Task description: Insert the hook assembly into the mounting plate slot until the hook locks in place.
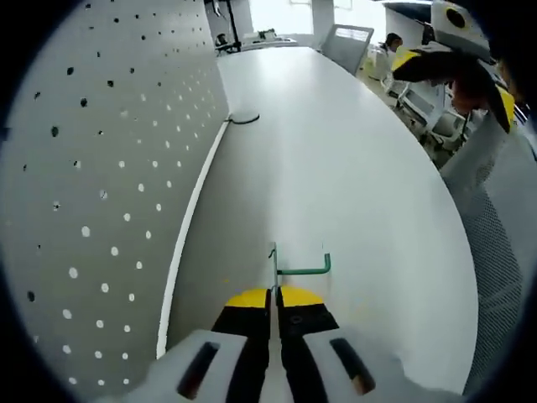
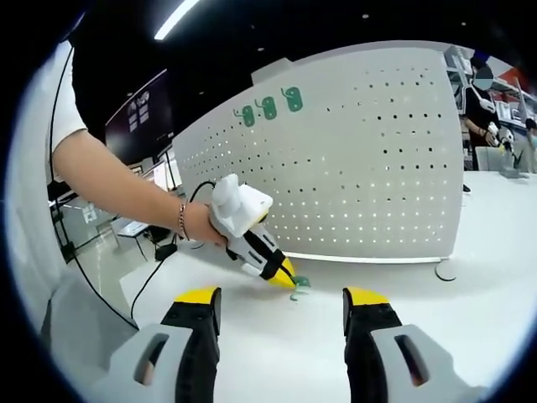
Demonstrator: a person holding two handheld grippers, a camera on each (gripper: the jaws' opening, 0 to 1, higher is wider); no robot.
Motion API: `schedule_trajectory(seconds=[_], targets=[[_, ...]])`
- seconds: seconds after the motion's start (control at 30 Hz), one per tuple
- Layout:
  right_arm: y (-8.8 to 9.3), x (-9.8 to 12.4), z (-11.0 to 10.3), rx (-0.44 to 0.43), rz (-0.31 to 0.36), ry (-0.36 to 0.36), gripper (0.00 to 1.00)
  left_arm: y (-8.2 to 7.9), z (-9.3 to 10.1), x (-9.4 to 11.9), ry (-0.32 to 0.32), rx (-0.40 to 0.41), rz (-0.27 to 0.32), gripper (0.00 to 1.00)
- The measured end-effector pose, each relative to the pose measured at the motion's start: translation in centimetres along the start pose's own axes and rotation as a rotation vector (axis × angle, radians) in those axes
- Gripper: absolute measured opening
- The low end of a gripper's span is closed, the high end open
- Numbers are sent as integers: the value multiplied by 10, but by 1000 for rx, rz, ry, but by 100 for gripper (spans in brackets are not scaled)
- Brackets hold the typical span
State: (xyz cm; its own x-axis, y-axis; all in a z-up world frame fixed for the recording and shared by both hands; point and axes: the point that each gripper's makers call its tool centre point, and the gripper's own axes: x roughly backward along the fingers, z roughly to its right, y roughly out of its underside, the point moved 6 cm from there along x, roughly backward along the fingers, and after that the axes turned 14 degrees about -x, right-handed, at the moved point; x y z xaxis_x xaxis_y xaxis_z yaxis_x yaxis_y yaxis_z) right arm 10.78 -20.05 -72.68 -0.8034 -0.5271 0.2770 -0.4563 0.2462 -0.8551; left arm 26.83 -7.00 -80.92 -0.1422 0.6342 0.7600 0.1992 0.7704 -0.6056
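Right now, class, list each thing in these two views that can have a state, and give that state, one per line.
Left gripper: shut on the green hook, low over the table.
Green hook: held at its stem, not in the pegboard.
Right gripper: open, holding nothing.
Pegboard: upright on the table; three green hooks hang near its top edge.
Table: white top.

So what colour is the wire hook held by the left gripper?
Green: the thin green wire hook, clearest in the left gripper view, is pinched by the left gripper.
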Motion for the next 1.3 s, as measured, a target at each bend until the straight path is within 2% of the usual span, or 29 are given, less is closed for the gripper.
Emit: schedule_trajectory(seconds=[0.2, 0.27, 0.5, 0.8, 1.3], targets=[[0, 0, 0, 4, 2, -3, 57, -9, -9, 10, -22, 61, 53, 2], [-1, 0, 0, 5, 6, -2, 57, -12, -11, 13, -40, 39, 62, 2], [-3, 1, -1, 4, 14, -2, 57, -23, -11, 20, -47, 40, 106, 2], [-5, 1, -1, 0, 24, -3, 57, -28, -11, 30, -64, 21, 142, 2], [-12, 3, -2, 7, 39, -4, 57, -39, -9, 58, -140, 50, 259, 2]])
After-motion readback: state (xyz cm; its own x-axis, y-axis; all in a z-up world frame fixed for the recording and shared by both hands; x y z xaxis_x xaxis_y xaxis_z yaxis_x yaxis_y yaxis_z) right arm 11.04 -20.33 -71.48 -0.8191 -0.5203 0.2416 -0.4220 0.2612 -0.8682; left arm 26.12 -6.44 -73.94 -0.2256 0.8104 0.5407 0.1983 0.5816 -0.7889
